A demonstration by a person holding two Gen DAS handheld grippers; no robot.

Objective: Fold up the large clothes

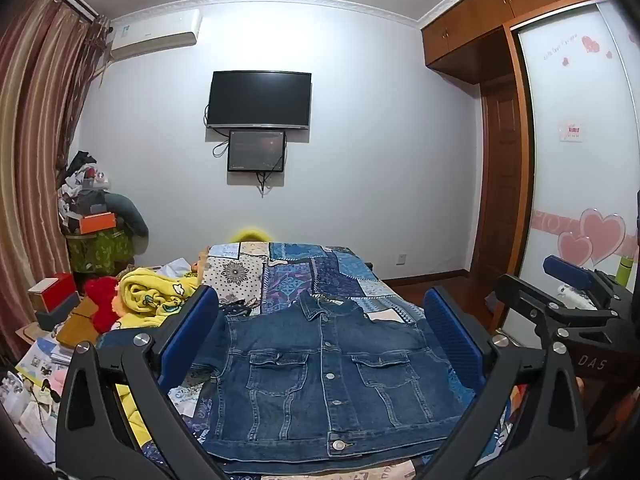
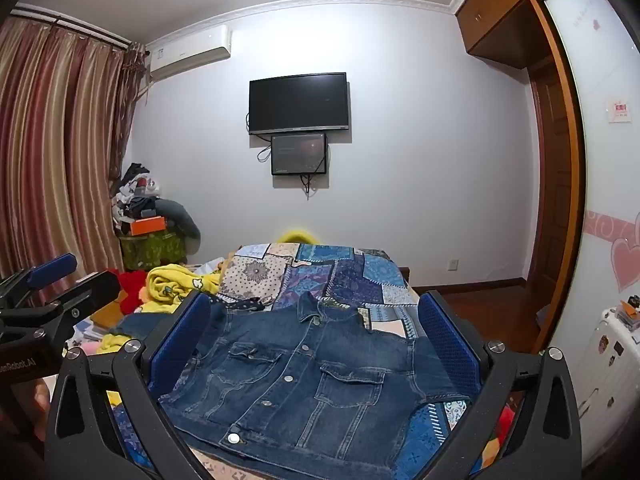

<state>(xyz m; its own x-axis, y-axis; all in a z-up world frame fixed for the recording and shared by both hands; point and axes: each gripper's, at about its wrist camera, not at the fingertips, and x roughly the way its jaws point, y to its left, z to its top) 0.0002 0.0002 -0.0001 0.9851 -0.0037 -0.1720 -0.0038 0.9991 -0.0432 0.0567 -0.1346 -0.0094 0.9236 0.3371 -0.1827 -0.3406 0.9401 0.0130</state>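
Both our grippers, left gripper [image 1: 320, 344] and right gripper [image 2: 314, 344], hang spread wide, holding nothing. Denim jacket [image 1: 324, 376] lies flat, buttoned, on the patchwork bedspread [image 1: 304, 272]. We'd pinch one sleeve edge first, folding inward evenly.

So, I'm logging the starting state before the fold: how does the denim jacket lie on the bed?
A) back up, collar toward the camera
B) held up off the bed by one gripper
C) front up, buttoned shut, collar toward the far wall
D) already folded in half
C: the denim jacket lies flat on the patchwork bedspread, chest pockets and button row up, collar toward the far wall.
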